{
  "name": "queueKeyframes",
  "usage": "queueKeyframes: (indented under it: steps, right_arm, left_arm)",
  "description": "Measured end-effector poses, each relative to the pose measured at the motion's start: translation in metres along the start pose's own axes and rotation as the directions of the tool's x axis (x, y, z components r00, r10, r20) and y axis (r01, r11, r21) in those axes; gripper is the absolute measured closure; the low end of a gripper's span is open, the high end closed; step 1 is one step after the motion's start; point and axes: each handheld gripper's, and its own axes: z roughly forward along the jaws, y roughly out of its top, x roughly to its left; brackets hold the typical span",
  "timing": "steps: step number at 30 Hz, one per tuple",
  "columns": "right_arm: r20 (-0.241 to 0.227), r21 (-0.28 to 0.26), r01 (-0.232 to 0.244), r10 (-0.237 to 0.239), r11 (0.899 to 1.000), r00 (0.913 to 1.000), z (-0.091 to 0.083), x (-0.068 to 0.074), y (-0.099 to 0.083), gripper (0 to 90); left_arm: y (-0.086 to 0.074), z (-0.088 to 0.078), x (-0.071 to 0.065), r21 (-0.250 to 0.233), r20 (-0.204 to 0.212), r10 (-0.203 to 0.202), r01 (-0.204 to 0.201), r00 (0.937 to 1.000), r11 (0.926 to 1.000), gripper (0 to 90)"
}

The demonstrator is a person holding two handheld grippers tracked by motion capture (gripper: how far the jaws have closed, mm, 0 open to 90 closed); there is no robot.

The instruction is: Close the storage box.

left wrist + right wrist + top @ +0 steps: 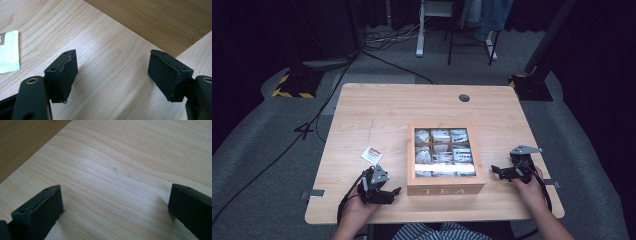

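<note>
The right gripper (115,207) hovers with black jaws wide apart over the pale wooden desk (120,165), beside a darker wooden box wall (22,142).

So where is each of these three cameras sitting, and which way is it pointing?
High view: above the person's side, facing forward and down on the table and tea box; both forearms, left gripper and right gripper show.
Left gripper view: rides the left gripper, looking along its open jaws at tabletop, tea box side and a tea packet.
Right gripper view: rides the right gripper, open jaws over bare tabletop.
Shared: the left gripper view and high view both show the packet and box.
</note>
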Motion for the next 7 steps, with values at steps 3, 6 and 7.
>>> queueKeyframes:
  steps: [3,6,7]
  right_arm:
    - [0.012,-0.001,-0.012,0.012,1.0,0.9999,-0.0006,0.0007,-0.0006,0.0]
    - [0.031,-0.001,-0.03,0.03,1.0,0.9991,-0.0022,0.002,-0.0021,0.0]
    - [0.031,-0.001,-0.03,0.03,1.0,0.9991,-0.0022,0.002,-0.0021,0.0]
  left_arm:
    - [-0.0001,0.0001,-0.0004,0.0,0.001,-0.005,0.005,1.0,1.0,24.6]
    - [-0.0001,0.0001,-0.0005,0.0,0.0,-0.005,0.005,1.0,1.0,24.6]
    - [-0.0001,0.0001,-0.0005,0.0,0.0,-0.005,0.005,1.0,1.0,24.4]
